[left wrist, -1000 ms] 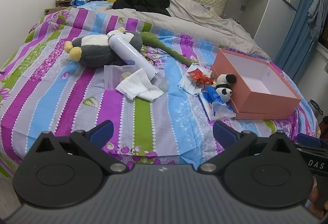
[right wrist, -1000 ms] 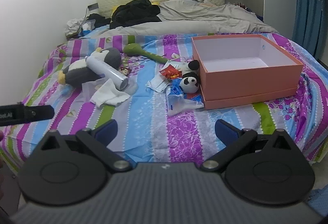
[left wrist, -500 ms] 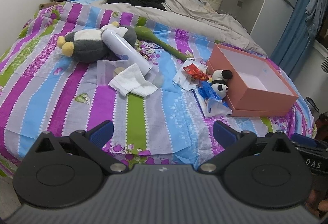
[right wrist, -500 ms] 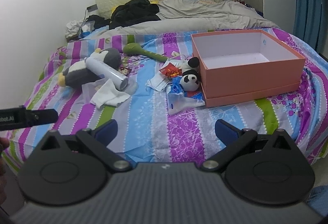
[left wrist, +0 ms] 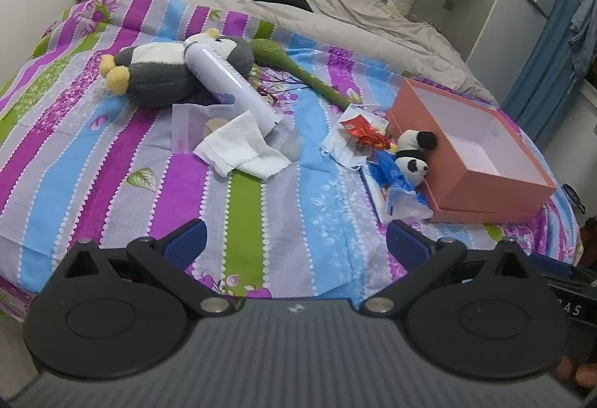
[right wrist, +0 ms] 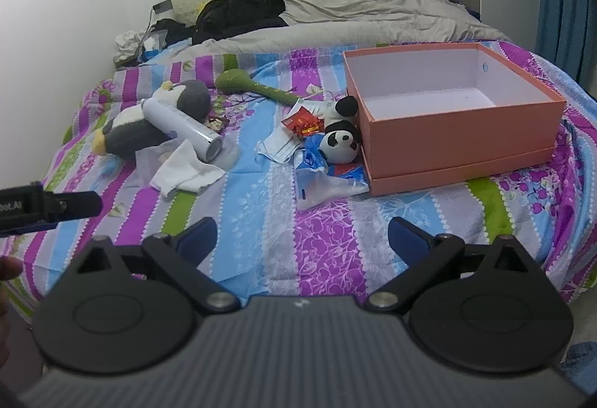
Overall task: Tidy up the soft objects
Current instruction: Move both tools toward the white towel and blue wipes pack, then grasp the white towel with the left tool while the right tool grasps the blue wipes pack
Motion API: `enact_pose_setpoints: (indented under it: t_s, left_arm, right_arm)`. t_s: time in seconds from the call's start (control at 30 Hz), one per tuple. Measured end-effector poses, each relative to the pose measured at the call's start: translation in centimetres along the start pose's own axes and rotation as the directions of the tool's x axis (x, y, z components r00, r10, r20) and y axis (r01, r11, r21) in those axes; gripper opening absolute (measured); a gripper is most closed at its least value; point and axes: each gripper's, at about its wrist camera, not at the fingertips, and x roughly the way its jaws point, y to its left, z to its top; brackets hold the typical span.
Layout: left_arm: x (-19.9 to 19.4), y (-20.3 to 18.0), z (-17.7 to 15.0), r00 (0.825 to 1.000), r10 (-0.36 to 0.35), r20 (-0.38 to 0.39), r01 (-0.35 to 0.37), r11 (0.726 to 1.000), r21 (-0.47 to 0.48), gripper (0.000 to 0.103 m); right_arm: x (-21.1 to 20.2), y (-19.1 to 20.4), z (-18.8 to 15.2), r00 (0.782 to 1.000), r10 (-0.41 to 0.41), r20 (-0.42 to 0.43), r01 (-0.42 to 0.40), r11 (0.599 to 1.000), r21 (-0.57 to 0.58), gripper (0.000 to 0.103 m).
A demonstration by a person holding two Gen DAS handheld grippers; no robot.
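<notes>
A: Striped purple, blue and green bedspread (left wrist: 164, 191) fills both wrist views, and the soft things lie scattered across its middle. The left gripper (left wrist: 296, 240) hangs above the near edge of the bed, blue fingers spread wide, nothing between them.

B: Same on the other side: the right gripper (right wrist: 302, 234) has its fingers well apart and empty, over the near edge too. Where's the panda?

A: The small panda plush (right wrist: 339, 145) lies touching the near-left corner of the salmon box (right wrist: 459, 143), ahead of the right gripper and well apart from it. In the left view that panda (left wrist: 412, 156) is far off to the right of the fingers.

B: And the box?

A: Lid off, white inside, nothing visible in it. Just left of the panda there's a crumpled face mask (right wrist: 278, 146) with a red wrapper (right wrist: 302, 120) lying on it, and a clear plastic bag (right wrist: 321, 184) in front.

B: The big one?

A: The grey penguin plush (left wrist: 160, 75) lies on its side up left, a white cylinder (left wrist: 233, 87) resting across it. A white cloth (left wrist: 242, 148) lies at the cylinder's near end, and a green long-handled plush (left wrist: 294, 70) stretches from the penguin toward the box. All well ahead of the left gripper, none touched.

B: The left gripper's body also pokes into the right view at the left edge.
</notes>
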Motion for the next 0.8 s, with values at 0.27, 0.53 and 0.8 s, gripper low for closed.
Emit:
enact_pose_setpoints:
  t_s: [0.27, 0.53, 0.8]
  left_arm:
    - [2.7, 0.4, 0.9, 1.000, 0.018, -0.019, -0.018, 1.000, 0.016, 0.103]
    - [8.7, 2.3, 2.6, 0.995, 0.068, -0.069, -0.065, 0.997, 0.036, 0.097]
    - [16.1, 4.0, 3.8, 0.991, 0.083, -0.104, -0.074, 0.993, 0.089, 0.092]
  right_arm:
    - [2.0, -0.4, 0.9, 1.000, 0.014, -0.020, -0.014, 1.000, 0.000, 0.098]
    - [6.0, -0.5, 1.4, 0.997, 0.008, -0.071, -0.009, 1.000, -0.011, 0.077]
    - [11.1, -0.5, 2.8, 0.995, 0.012, -0.098, -0.015, 1.000, -0.023, 0.073]
